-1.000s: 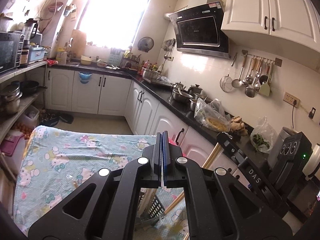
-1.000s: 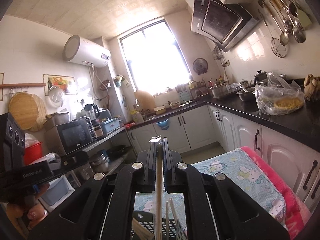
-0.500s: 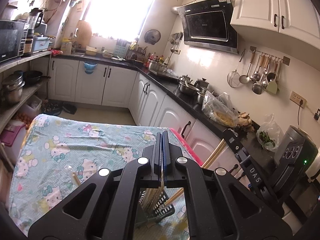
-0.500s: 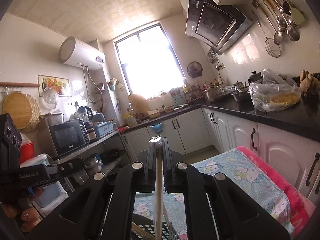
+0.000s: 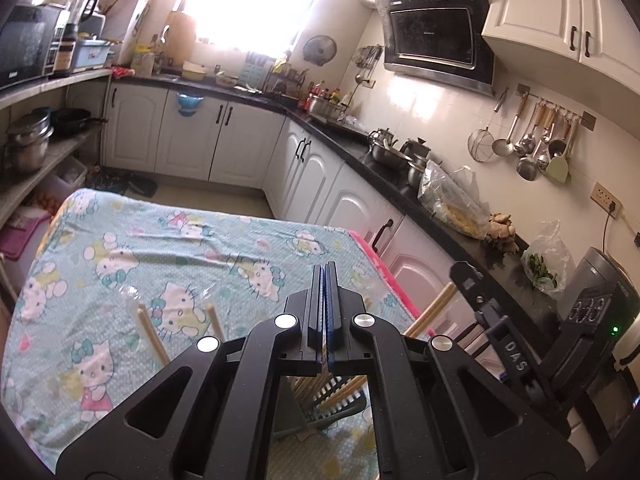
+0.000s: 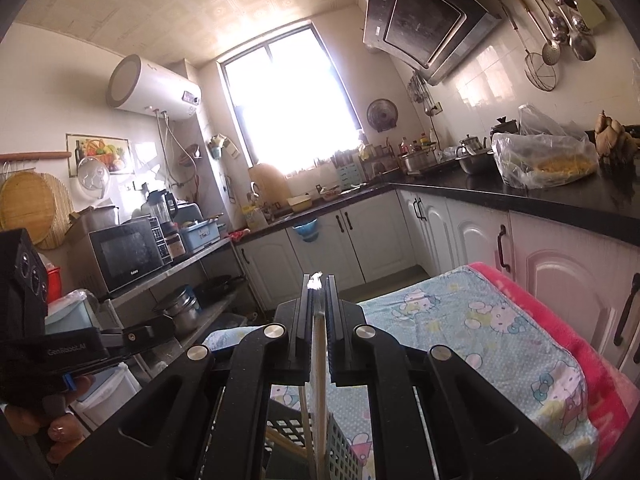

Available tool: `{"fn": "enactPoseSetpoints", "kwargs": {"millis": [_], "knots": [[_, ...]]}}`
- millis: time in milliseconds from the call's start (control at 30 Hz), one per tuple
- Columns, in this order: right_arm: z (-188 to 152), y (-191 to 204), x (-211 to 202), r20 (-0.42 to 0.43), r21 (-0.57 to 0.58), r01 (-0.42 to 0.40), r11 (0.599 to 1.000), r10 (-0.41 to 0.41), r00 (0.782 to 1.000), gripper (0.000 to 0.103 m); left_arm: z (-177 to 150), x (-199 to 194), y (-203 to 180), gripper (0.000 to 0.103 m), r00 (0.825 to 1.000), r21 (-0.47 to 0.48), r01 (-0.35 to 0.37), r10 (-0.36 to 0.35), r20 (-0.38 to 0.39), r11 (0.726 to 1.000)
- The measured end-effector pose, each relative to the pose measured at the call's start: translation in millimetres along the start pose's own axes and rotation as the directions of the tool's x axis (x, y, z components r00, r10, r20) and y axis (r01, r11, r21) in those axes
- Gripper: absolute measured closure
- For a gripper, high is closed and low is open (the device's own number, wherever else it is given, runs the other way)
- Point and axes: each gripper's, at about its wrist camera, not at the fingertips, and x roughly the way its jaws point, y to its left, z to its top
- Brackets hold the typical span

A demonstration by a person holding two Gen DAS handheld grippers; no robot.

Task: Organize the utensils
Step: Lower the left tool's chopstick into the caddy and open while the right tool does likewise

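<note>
Left wrist view: my left gripper [image 5: 325, 276], frame centre, is clenched on nothing; two chopsticks [image 5: 150, 330] lie lower left on the tablecloth [image 5: 120, 256].

Right wrist view: my right gripper [image 6: 319, 284] pinches a chopstick [image 6: 319, 360] over the basket [image 6: 340, 446] at the bottom edge. It looks light, stiff and slippery; grasp mid-shaft.

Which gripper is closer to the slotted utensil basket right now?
Right. The right gripper holds a chopstick reaching down into the basket. The left gripper is shut just above it, holding nothing visible.

"DAS" on right hand-held gripper [image 5: 513, 356]
</note>
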Motion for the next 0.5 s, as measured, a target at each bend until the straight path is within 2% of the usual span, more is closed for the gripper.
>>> {"fn": "enactPoseSetpoints", "kwargs": {"millis": [67, 200, 267, 333, 500], "knots": [[-2.6, -1.0, -2.1, -0.009, 0.003, 0.002, 1.000, -0.002, 1.000, 0.096, -1.9, 0.4, 4.0, 0.103, 1.000, -0.010, -0.004, 0.004, -0.002, 1.000], [-8.5, -5.8, -7.4, -0.032, 0.021, 0.003, 1.000, -0.003, 0.999, 0.083, -6.0, -0.2, 12.4, 0.103, 1.000, -0.032, -0.010, 0.010, -0.005, 0.999], [-11.3, -8.0, -10.4, -0.047, 0.028, 0.007, 1.000, -0.006, 0.999, 0.082, -8.6, -0.9, 15.9, 0.103, 1.000, -0.042, -0.013, 0.012, -0.010, 0.999], [-14.1, -8.6, -13.1, -0.062, 0.030, 0.010, 1.000, -0.008, 0.998, 0.076, -12.1, -3.0, 17.4, 0.103, 1.000, -0.047, -0.011, 0.011, -0.011, 0.999], [-23.4, -11.9, -20.4, -0.109, 0.041, 0.027, 0.999, -0.023, 0.994, 0.073, -19.1, -7.9, 18.5, 0.103, 1.000, -0.047, -0.012, 0.012, -0.015, 0.999]]}}
